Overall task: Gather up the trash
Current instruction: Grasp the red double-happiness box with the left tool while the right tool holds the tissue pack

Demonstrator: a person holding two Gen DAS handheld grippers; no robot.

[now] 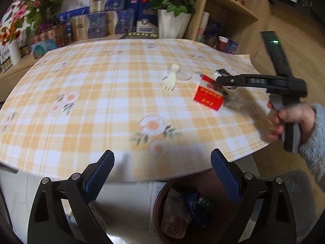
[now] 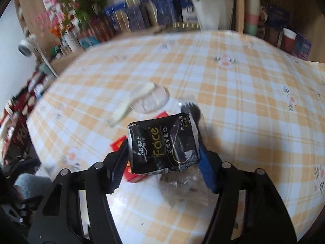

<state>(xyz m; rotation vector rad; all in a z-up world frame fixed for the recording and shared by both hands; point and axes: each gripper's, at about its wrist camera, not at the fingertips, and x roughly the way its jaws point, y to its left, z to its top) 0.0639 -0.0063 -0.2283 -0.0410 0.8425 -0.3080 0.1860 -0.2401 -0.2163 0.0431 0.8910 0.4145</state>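
Left tool (image 1: pixel 162 174) hangs released over the surface's (image 1: pixel 91 93) near edge, nothing between its pads. Below that edge, a brown bin (image 1: pixel 160 207) holds wrappers. On the surface, left to right: white plastic fork (image 2: pixel 130 103) lying across a clear lid (image 2: pixel 156 99), red box (image 1: pixel 209 98), crumpled clear plastic (image 2: pixel 189 181). Right tool (image 2: pixel 162 160) clenches a black tissue pack (image 2: pixel 162 144), long axis crosswise between the pads, above the red box.

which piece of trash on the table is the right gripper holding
The black tissue packet, pinched between the right gripper's fingers; the red box and white fork lie loose.
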